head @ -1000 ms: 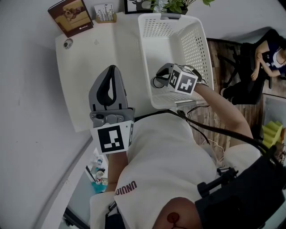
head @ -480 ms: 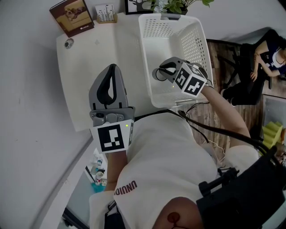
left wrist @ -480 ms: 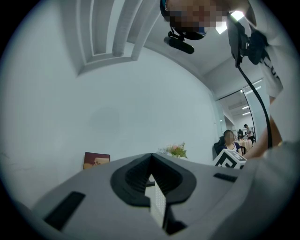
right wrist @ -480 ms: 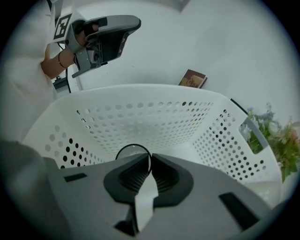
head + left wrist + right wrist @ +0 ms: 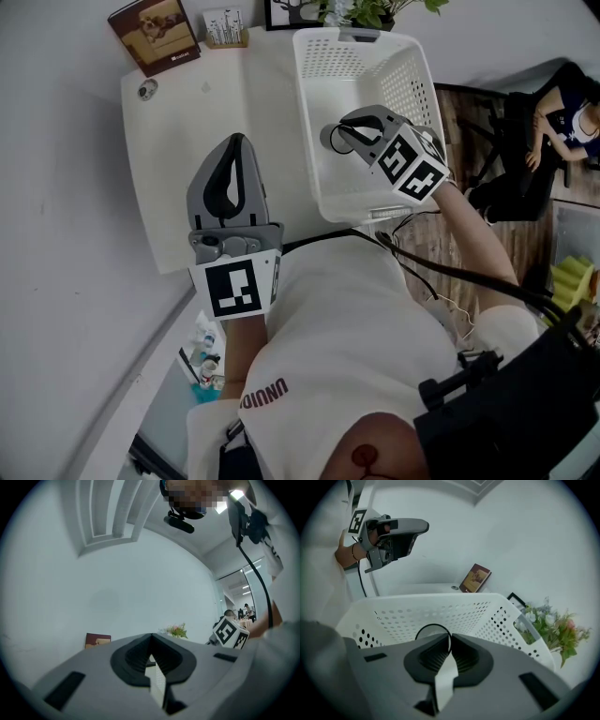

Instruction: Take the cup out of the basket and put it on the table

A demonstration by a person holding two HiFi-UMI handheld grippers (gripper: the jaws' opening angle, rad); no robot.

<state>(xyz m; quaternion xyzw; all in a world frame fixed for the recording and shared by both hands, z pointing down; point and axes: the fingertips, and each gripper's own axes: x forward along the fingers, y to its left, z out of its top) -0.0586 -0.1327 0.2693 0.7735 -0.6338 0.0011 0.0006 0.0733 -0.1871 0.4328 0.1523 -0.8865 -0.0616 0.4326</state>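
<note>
**White, grey and black**

The basket [image 5: 417,89] is white with rows of small holes. The table [image 5: 206,112] is white too. The left gripper [image 5: 236,142] and right gripper [image 5: 330,139] are grey with black pads [image 5: 430,658]. Their cubes [image 5: 412,167] show black-and-white squares. The cup [image 5: 433,628] has a dark rim. At 11 o'clock, a brown book [image 5: 155,33].

Perforated white plastic basket [image 5: 412,94], faintly glossy; smooth, matt white counter [image 5: 187,112] — and left tongs [image 5: 236,142] of matt grey plastic, their pads [image 5: 133,659] ribbed and black.

Left gripper [image 5: 235,142] points level, jaws together; right gripper [image 5: 330,141] tilts downward, pinching cup [image 5: 433,631]
</note>
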